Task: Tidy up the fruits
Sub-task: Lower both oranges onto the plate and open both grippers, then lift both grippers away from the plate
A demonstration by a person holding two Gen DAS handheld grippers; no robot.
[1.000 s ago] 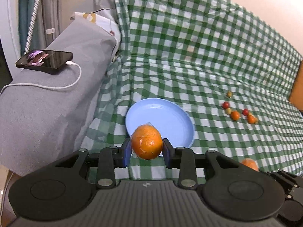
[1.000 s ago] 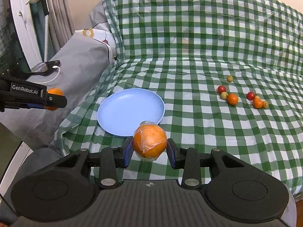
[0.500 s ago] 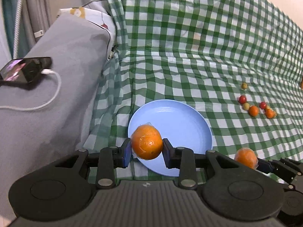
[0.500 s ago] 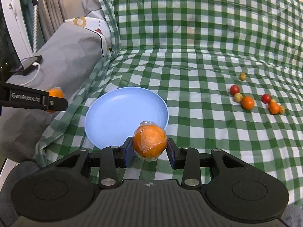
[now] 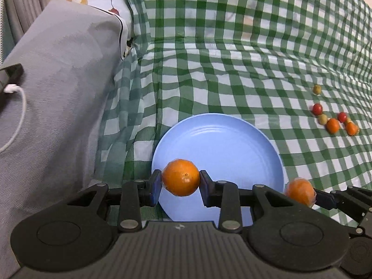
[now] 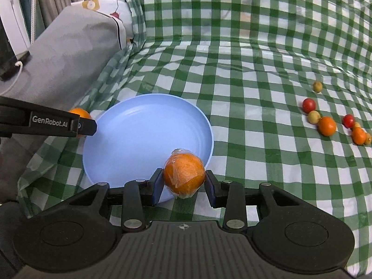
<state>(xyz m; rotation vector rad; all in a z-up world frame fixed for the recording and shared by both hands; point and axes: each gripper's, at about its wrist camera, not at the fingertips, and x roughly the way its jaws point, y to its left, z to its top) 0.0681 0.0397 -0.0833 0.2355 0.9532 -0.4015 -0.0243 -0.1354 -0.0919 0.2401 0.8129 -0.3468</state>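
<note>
Left gripper [image 5: 181,184] clamping a round, dimpled orange [image 5: 181,177] over the near-left rim of the smooth blue plate [image 5: 223,144]. Right gripper [image 6: 183,182] pinching a film-wrapped orange [image 6: 184,174] at the plate's near-right edge. Small round fruits [image 6: 326,125] lying well apart on wrinkled green checked cloth [image 6: 244,69].

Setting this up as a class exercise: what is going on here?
A person holds two grippers, each shut on an orange. The left gripper holds its orange over the near edge of the empty blue plate; the right gripper holds a plastic-wrapped orange at the rim. Small fruits lie loose on the checked cloth.
</note>
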